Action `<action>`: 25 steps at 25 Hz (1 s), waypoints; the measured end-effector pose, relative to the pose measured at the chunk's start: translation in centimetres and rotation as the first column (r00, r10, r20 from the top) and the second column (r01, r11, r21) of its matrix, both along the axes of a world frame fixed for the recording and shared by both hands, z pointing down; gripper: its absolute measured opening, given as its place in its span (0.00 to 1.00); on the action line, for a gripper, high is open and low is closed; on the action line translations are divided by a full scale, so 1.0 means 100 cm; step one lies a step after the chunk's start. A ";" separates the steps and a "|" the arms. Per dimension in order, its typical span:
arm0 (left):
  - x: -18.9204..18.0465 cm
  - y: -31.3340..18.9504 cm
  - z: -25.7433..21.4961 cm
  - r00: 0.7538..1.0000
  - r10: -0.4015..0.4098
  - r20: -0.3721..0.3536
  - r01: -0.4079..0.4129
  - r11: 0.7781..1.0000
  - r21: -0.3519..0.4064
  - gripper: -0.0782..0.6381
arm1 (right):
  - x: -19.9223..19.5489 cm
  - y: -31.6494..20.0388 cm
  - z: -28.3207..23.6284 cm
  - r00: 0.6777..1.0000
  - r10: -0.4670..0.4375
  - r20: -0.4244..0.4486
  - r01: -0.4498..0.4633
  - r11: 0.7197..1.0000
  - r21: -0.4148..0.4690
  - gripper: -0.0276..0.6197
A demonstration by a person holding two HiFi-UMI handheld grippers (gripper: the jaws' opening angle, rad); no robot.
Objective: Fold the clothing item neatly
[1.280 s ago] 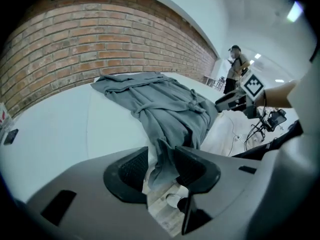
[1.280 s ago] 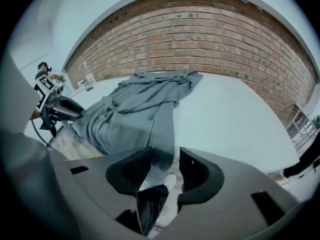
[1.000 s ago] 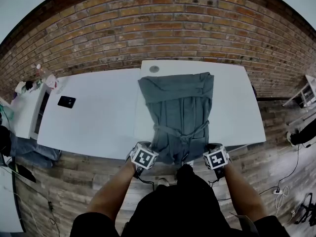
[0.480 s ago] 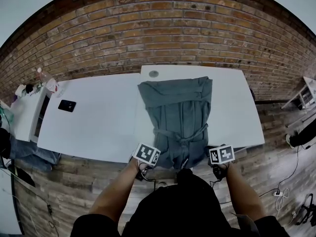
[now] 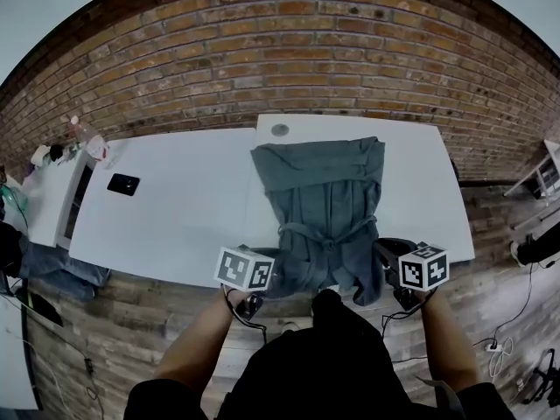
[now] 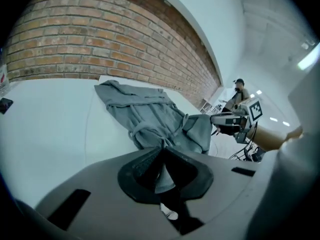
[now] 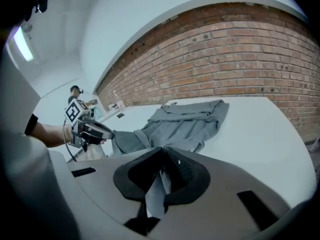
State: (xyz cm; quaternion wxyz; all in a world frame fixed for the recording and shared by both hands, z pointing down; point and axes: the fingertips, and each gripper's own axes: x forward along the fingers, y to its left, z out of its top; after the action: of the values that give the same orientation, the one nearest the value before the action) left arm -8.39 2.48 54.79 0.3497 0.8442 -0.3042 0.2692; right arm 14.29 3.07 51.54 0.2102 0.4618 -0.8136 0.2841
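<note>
White table point(image 5: 175, 208) before a brick wall point(image 5: 289, 51). Grey robe point(image 5: 325, 191) lies centre frame, long axis vertical, collar up, hem down. Left gripper point(image 6: 163, 149) and right gripper point(image 7: 163, 149), tilted downward at lower centre, have just closed, each pinching a raised hem corner.

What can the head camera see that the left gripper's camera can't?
Only the head view shows the marker cube on the left gripper and the wood floor. Only the left gripper view shows that gripper's jaws up close: they have just been closing and pinch the robe's hem. Both show the grey robe, the white table and the brick wall.
</note>
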 end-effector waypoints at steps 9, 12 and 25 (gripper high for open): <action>-0.011 -0.074 -0.066 0.972 -0.152 -0.179 0.163 0.986 0.046 0.14 | 0.002 -0.072 -0.077 0.996 -0.041 0.083 0.029 0.989 0.142 0.09; -0.016 -0.096 -0.078 0.961 -0.189 -0.201 0.206 0.976 0.067 0.14 | 0.010 -0.100 -0.087 0.995 -0.024 0.099 0.009 0.989 0.149 0.09; -0.041 -0.231 -0.123 0.908 -0.340 -0.247 0.387 0.904 0.180 0.14 | 0.044 -0.247 -0.112 0.992 0.117 0.056 -0.125 0.976 0.176 0.09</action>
State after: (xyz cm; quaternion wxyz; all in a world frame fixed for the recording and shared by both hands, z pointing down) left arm -12.49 -20.60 42.45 0.3261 0.8299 -0.4469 0.0723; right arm 18.69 -21.65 40.39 0.1318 0.5211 -0.8106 0.2324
